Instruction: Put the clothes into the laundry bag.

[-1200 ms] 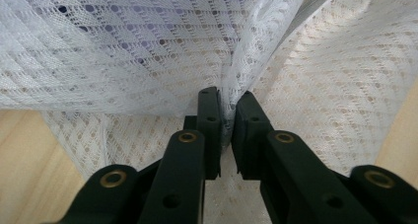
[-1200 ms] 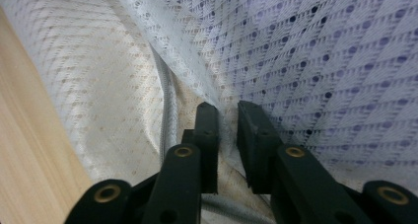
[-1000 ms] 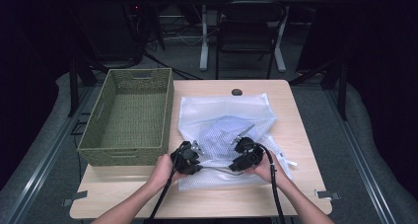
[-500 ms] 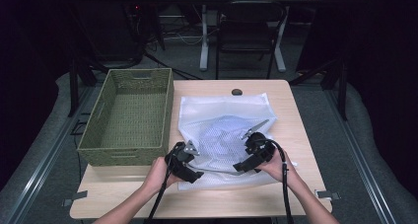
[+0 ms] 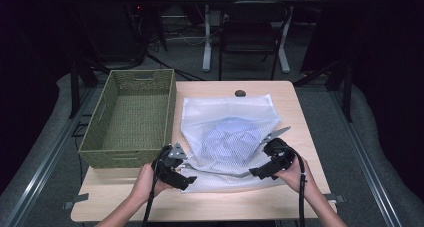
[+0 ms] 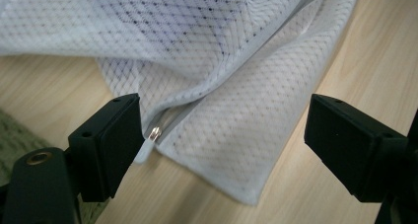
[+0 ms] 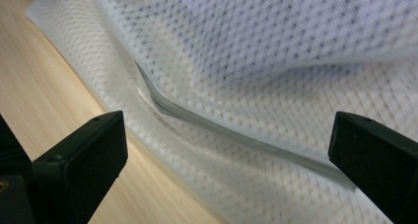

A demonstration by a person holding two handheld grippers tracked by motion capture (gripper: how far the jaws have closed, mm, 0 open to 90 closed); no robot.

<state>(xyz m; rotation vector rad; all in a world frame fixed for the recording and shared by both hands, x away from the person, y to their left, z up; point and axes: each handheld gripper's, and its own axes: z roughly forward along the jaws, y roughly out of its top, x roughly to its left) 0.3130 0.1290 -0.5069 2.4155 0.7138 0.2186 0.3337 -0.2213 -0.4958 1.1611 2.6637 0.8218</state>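
Left gripper: left gripper (image 5: pixel 175 168) sits at the near left corner of the mesh bag (image 5: pixel 227 137), jaws spread wide with nothing between them; its own view (image 6: pixel 224 145) has the bag's corner lying in the gap.
Zipper pull: a small metal zipper pull (image 6: pixel 154 133) lies just beside the left jaw's pad, apart from the other jaw.
Mesh bag: white, flat on the table, with a pale blue bundle (image 5: pixel 231 135) showing through the net at its middle; it lies between the two grippers.
Right gripper: right gripper (image 5: pixel 267 164) is at the bag's near right edge, jaws wide apart and gripping nothing (image 7: pixel 224 150); the zipper line (image 7: pixel 231 130) runs across the gap.
Basket: an empty green woven basket (image 5: pixel 100 137) stands left of the bag, its wall just beside it.
Table: light wood table (image 5: pixel 300 117), a small dark knob (image 5: pixel 240 93) near the far edge.
Room: dark, with a chair (image 5: pixel 250 32) beyond the table.
View difference: the high view gives the layout; the gripper views give the net's weave and zipper.
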